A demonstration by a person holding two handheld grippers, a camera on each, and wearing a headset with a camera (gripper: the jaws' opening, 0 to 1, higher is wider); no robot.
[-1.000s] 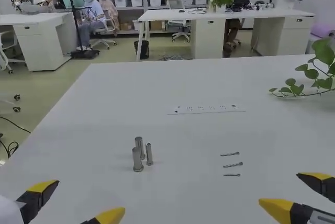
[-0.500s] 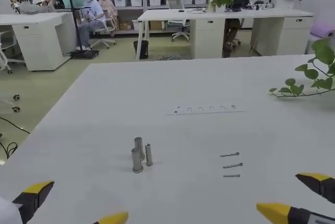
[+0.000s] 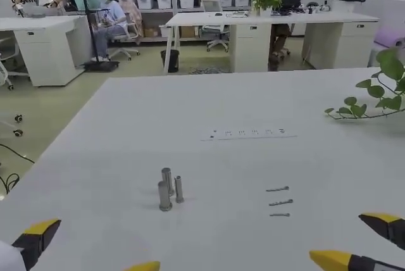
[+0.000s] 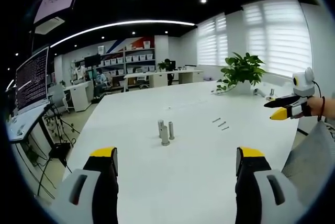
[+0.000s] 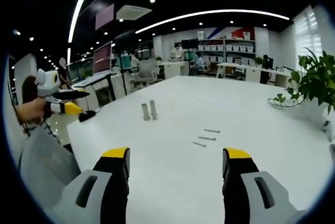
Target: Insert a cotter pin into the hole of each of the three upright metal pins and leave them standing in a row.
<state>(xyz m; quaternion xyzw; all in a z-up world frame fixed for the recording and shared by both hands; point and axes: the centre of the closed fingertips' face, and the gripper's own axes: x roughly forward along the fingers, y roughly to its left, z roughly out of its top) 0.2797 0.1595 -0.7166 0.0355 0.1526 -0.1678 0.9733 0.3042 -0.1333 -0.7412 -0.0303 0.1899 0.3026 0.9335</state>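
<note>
In the head view, three upright grey metal pins (image 3: 168,188) stand in a tight cluster on the white tabletop (image 3: 126,132). Three thin silver cotter pins (image 3: 279,202) lie flat in a short column to the right of the metal pins, well apart from them. A flat white socket strip (image 3: 248,133) lies beyond the metal pins, and a green leafy plant (image 3: 380,87) trails far to their right. The left gripper (image 3: 92,251) hovers nearer than the metal pins and to their left, the right gripper (image 3: 357,239) nearer and to their right. Both have their yellow-tipped fingers spread and hold nothing.

In the left gripper view, the left gripper (image 4: 178,156) faces the metal pins (image 4: 165,131) with its fingers wide apart. The cotter pins (image 4: 221,124) lie right of the metal pins, and the right gripper (image 4: 276,108) hangs farther right.

In the right gripper view, the right gripper (image 5: 176,154) has its fingers spread. The cotter pins (image 5: 205,136) lie nearer than the metal pins (image 5: 149,110) and to their right, and the left gripper (image 5: 82,102) hangs left of the metal pins.
</note>
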